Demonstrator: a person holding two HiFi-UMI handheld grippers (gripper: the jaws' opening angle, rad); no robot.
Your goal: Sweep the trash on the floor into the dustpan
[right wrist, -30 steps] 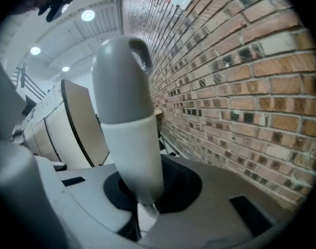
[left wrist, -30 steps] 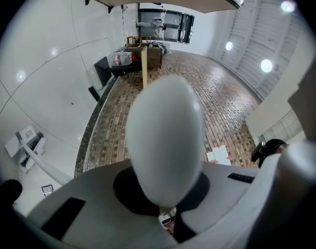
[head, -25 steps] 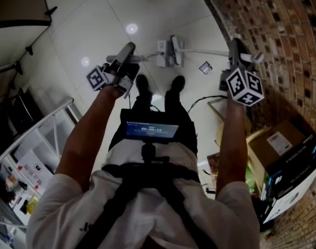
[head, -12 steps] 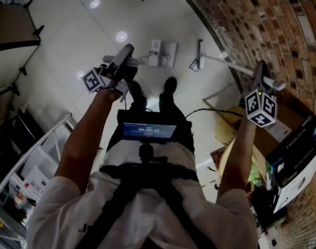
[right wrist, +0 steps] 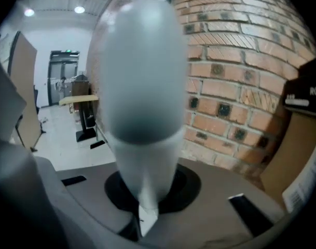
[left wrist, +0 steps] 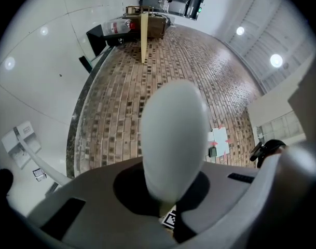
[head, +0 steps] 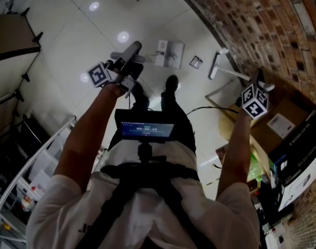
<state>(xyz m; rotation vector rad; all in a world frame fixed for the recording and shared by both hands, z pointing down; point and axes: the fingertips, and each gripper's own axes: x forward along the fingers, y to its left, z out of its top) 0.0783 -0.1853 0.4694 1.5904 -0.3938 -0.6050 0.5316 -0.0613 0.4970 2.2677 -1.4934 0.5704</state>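
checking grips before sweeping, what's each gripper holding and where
Left gripper: pale grey rounded plastic handle, near its rounded end. Right gripper: long white handle, near its rounded end.

My left gripper (head: 127,64) grips the pale dustpan (head: 169,53) by its grey handle. Small square trash (head: 196,62) lies just beside the dustpan, between it and my white-headed broom (head: 215,67).

- Floor (head: 85,25): glossy white tiles, thin dark joints
- Wall (head: 282,25): red-brown bricks, pale mortar
- Left gripper (head: 127,66) and right gripper (head: 258,81): each bears a cube of black-and-white square markers
- Dustpan (head: 169,53) and dustpan handle (left wrist: 173,134): pale grey
- Broom handle (right wrist: 142,87): greyish white
- Trash (head: 196,62): dark square, pale rim
- Box (head: 282,126): brown cardboard, white label
- Shirt (head: 69,211): white; shoes (head: 172,82): black
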